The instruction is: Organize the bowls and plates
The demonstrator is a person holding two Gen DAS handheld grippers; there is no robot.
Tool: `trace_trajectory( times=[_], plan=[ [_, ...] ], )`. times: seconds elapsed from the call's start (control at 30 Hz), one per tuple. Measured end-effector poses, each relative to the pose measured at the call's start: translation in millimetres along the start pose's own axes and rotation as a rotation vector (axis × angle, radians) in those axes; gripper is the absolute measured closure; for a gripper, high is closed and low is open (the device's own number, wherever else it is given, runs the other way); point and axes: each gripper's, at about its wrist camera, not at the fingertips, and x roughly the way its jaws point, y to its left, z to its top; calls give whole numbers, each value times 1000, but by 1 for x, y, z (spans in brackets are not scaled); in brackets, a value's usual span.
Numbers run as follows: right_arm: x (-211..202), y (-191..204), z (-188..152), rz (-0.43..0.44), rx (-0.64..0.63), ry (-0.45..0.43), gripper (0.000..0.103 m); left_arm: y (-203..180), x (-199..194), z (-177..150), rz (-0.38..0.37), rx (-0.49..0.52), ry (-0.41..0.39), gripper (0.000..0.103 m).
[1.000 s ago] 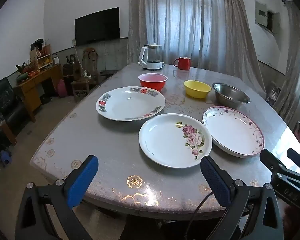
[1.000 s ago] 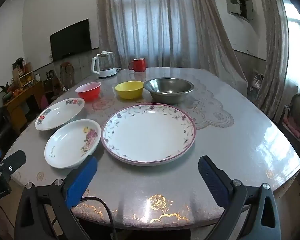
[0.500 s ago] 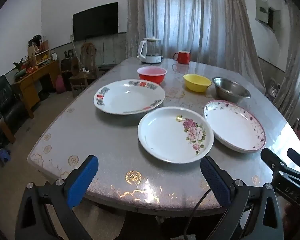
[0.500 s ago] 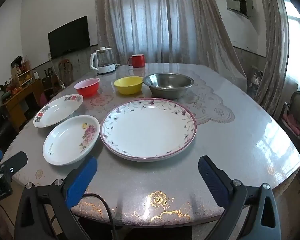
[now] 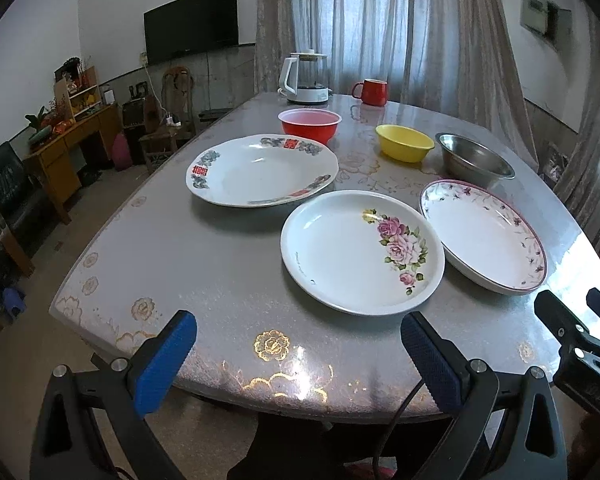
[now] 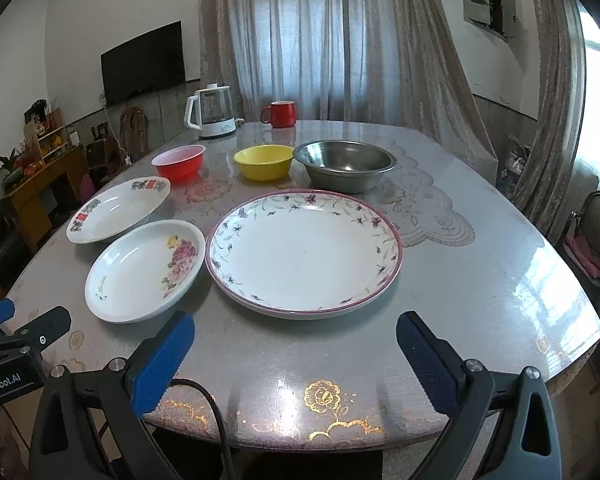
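Blue-padded left hand-held gripper [image 5: 298,360], right hand-held gripper [image 6: 294,354] still wide, nearer plates; crockery unmoved.

The table [image 6: 480,292] has a glossy, smooth grey top with shiny gold flower prints, and at its 1 o'clock side lies a pale lace-like mat [image 6: 432,216]. The three plates [image 6: 304,252] look like glazed white ceramic, the steel bowl [image 6: 344,164] at 12 o'clock is dull brushed metal, and the yellow bowl [image 6: 264,160] and red bowl [image 6: 179,162] look like plastic. Both grippers' fingertips [image 5: 166,360] carry matt, finely textured blue pads on black matt frames.
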Motion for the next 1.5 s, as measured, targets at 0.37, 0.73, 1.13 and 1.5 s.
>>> trace_trajectory(
  times=[0.37, 0.73, 1.13, 1.5],
  plan=[
    [5, -1, -2, -1, 6, 22, 0, 1, 6, -2, 12, 4, 14, 0],
    [7, -1, -4, 2, 9, 33, 0, 2, 7, -4, 25, 0, 20, 0],
    [8, -3, -5, -1, 22, 43, 0, 2, 7, -5, 35, 3, 18, 0],
    [10, -3, -6, 0, 19, 46, 0, 5, 10, -4, 39, -5, 25, 0]
  ],
)
